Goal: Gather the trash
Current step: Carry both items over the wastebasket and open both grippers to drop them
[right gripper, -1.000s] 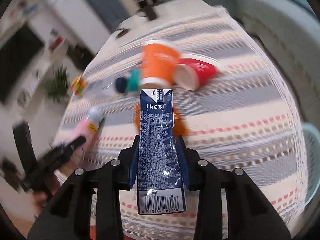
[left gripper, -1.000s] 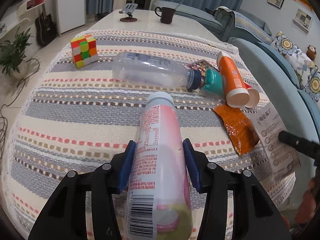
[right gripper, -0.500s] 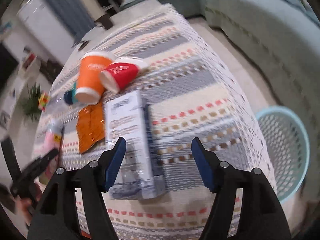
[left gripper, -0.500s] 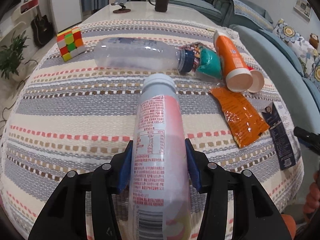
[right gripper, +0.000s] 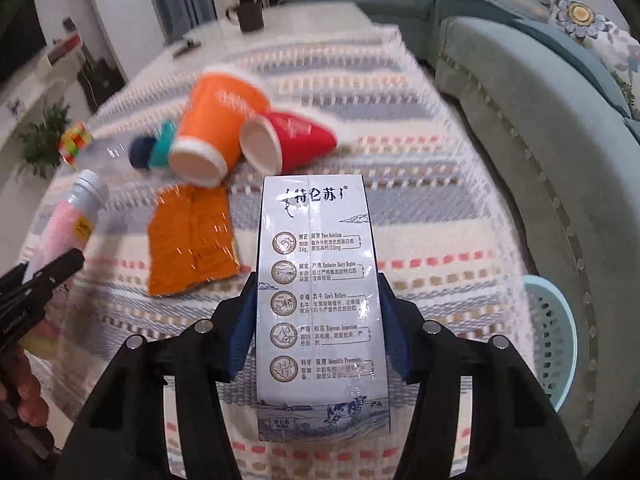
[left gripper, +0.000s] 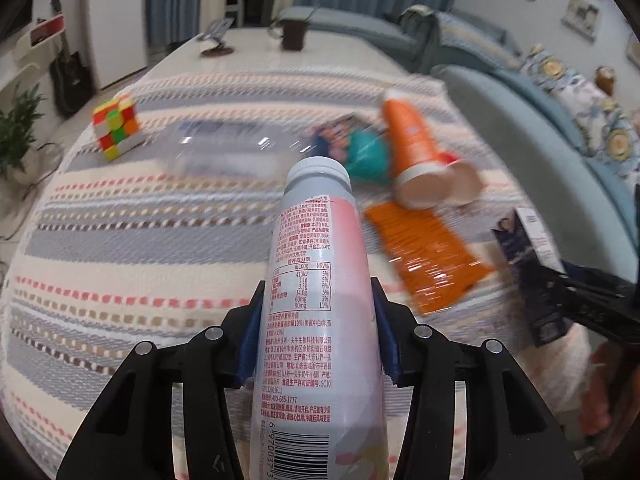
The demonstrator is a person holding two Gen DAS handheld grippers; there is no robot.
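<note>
Right tool (right gripper: 316, 316) grips milk carton (right gripper: 318, 292) printed "特仑苏".

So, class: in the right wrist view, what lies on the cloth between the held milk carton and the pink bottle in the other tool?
The orange snack wrapper lies flat between the milk carton and the pink bottle, shown in the right wrist view.
</note>
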